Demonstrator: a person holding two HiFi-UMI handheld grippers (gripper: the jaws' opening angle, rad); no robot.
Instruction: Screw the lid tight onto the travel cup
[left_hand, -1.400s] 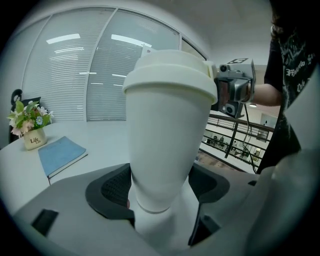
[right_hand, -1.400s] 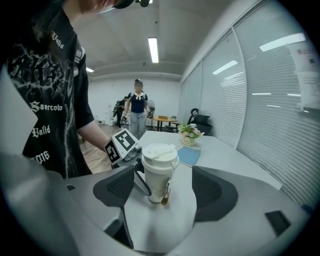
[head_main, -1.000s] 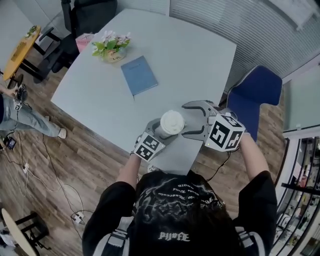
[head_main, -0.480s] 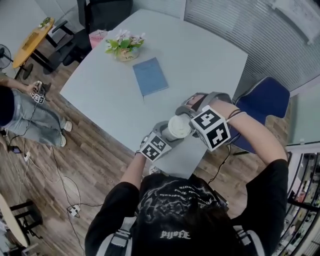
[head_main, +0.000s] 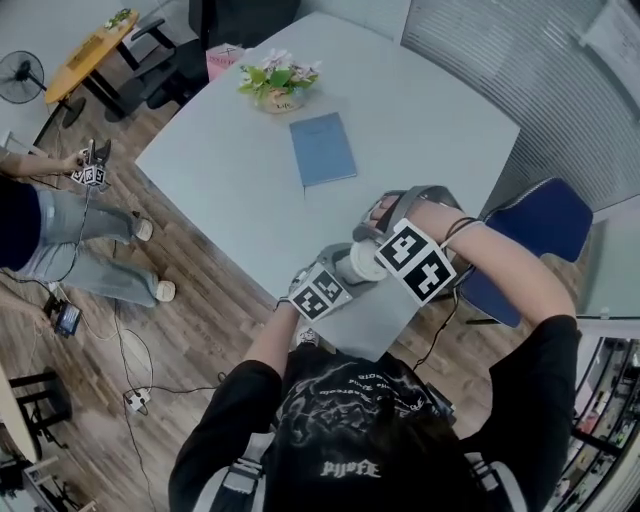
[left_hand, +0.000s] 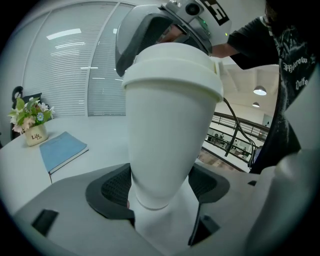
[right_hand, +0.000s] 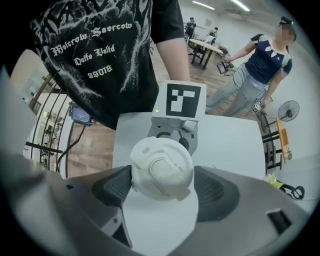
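- Here, in the left gripper view, the left gripper (left_hand: 160, 192) is clamped on the narrow foot of the white travel cup (left_hand: 165, 135). One dark pad sits on each side of it, and the cup stands upright. I take this low grip as a brace, so the body cannot spin when the lid (left_hand: 172, 70) is turned. The lid sits on the rim. Whether the base rests on the table (left_hand: 90, 145) I can't quite tell.
- In the right gripper view, the right gripper (right_hand: 164, 190) looks straight down on the lid from above. Its jaws straddle the lid and have just been closing. One pad looks to be at the rim and the other a sliver clear, so this is not yet a grip. Coming from the top puts the twist in line with the thread. The cube of the left gripper shows below.
- In the head view, the cup is at the near edge of the table, close to the person's body. The two grippers meet on it there. A blue book (head_main: 322, 150) and a flower pot (head_main: 278, 92) lie well apart from it, out of the way.
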